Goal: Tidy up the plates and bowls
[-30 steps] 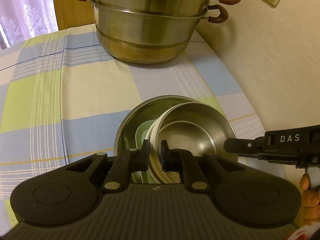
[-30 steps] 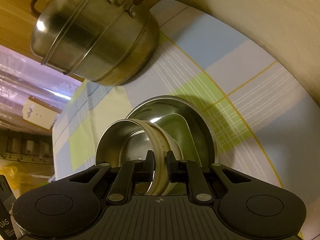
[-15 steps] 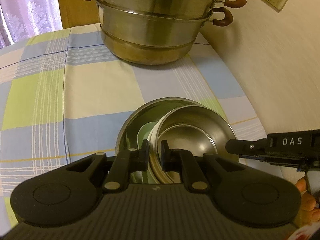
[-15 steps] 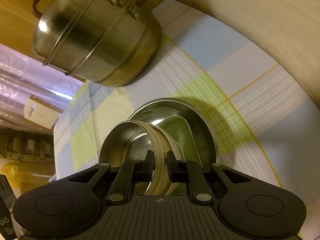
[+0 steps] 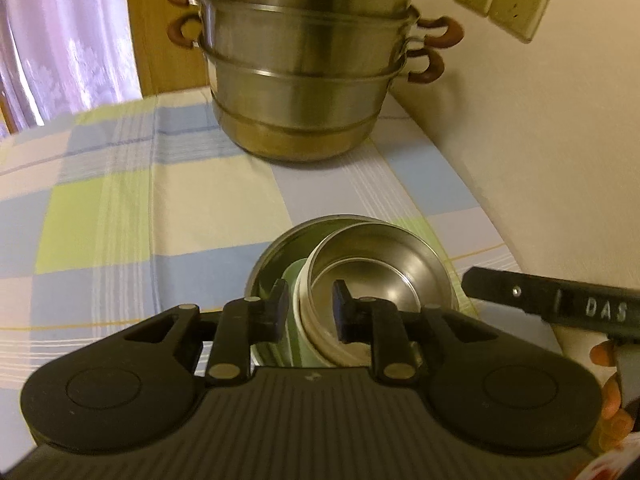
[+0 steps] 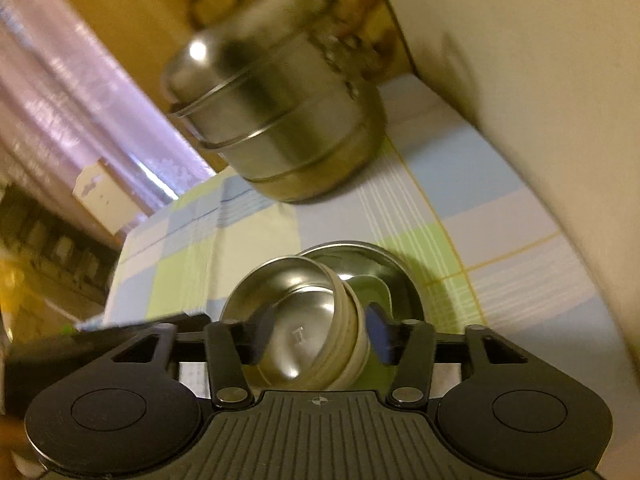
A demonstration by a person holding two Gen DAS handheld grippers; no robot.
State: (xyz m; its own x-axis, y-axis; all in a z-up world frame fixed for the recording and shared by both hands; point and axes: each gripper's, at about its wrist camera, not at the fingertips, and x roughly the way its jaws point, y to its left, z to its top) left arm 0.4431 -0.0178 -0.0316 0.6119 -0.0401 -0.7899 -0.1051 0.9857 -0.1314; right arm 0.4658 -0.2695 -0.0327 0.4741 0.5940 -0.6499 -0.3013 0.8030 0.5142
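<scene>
steel bowl [image 5: 380, 280] tilted in steel plate [image 5: 276, 256]

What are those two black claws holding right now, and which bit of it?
Nothing. Both the left gripper and right gripper have just been opening; their pads straddle the small steel bowl's rim without pressing it. It sits nested in the larger bowl.

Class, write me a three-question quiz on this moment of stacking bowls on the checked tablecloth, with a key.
1. True or false: the left tongs are clamped on the small steel bowl.
2. What does the small steel bowl sit in?
A. the steamer pot
B. the large steel bowl
C. the bare tablecloth
3. What colour is the dish under the small steel bowl?

Key:
1. False; both tongs have just been opening, and the rim stands free between the pads.
2. B
3. Pale green.
</scene>
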